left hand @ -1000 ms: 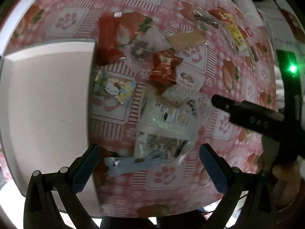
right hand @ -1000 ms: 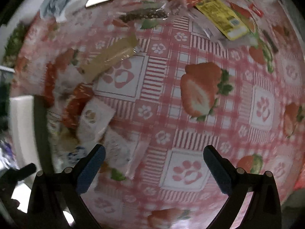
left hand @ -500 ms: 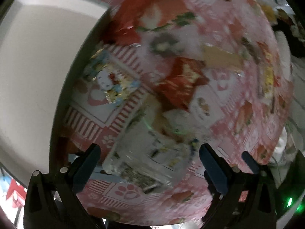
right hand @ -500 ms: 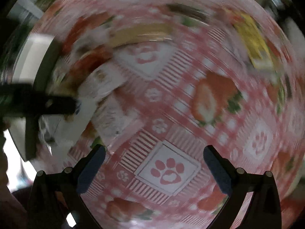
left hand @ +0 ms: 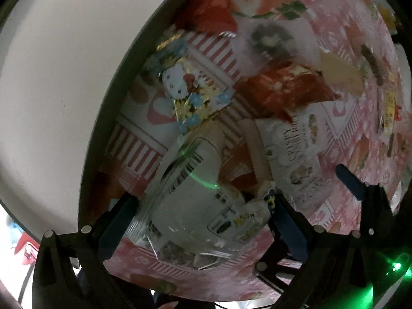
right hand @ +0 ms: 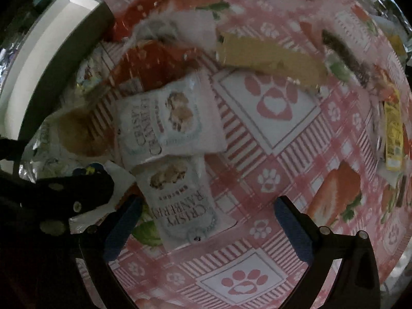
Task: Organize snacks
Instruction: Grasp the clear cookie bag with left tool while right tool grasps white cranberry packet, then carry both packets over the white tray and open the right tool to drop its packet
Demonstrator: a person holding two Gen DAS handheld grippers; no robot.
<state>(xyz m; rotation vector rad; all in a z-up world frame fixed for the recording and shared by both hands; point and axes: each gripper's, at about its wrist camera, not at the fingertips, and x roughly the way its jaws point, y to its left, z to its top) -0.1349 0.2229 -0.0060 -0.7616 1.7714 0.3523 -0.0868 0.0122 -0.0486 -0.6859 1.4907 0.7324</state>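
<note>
The desk is covered by a glossy pink-and-white checked cloth printed with paw prints, stripes and strawberries. At one edge of it stands a white box, smooth and matte, with a dark rim that curves across the left wrist view; in the right wrist view the same box shows as a pale slab with a grey side wall. The snacks lie in a loose heap on the cloth just beside that box. Largest among them is a clear, crinkly plastic packet with a barcode, lying between the fingers of the left hand-held gripper, whose blue-padded jaws stand wide apart on either side of it, not pressing it. Next come two flat white pillow packs with printed lettering, the upper white pack and the lower white pack, overlapping at their ends; the lower one lies between the spread fingers of the right hand-held gripper, which also stands wide and grips nothing. A tan, flat rectangular wrapper lies farther in on the cloth, near a crumpled red foil bag. A small shiny foil sachet with a cartoon cat rests close to the box rim, and a narrow yellow stick pack lies well apart toward the opposite edge.
</note>
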